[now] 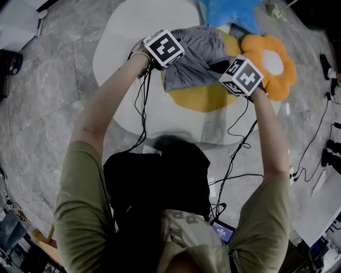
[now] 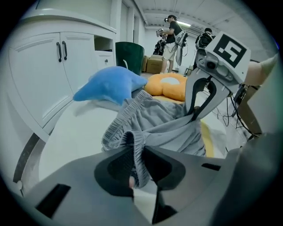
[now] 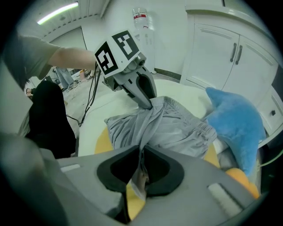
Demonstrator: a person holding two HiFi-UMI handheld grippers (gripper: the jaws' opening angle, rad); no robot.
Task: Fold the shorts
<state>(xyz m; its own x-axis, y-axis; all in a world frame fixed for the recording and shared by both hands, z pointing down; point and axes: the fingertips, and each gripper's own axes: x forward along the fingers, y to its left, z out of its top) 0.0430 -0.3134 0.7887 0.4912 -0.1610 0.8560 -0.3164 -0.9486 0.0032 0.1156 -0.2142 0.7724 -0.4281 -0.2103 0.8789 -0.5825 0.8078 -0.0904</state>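
Observation:
Grey shorts [image 1: 194, 58] lie bunched on the yellow middle of a white egg-shaped rug [image 1: 128, 37]. My left gripper [image 1: 169, 64] is at their left end, shut on the elastic waistband, which runs between its jaws [image 2: 136, 152]. At the shorts' right end, my right gripper [image 1: 226, 69] is shut on a fold of the grey cloth [image 3: 141, 163]. The fabric [image 2: 172, 128] stretches between the two grippers in a taut ridge. From the right gripper view, the left gripper [image 3: 148, 103] pinches the far edge of the shorts [image 3: 177, 128]. The left gripper view shows the right gripper [image 2: 194, 112] doing the same.
A blue star-shaped cushion [image 1: 229, 13] and an orange flower cushion [image 1: 272, 64] sit just beyond and right of the shorts. White cabinets [image 2: 53, 66] stand behind the rug. Cables [image 1: 234, 154] trail over the grey floor near me. People [image 2: 170, 39] stand far back.

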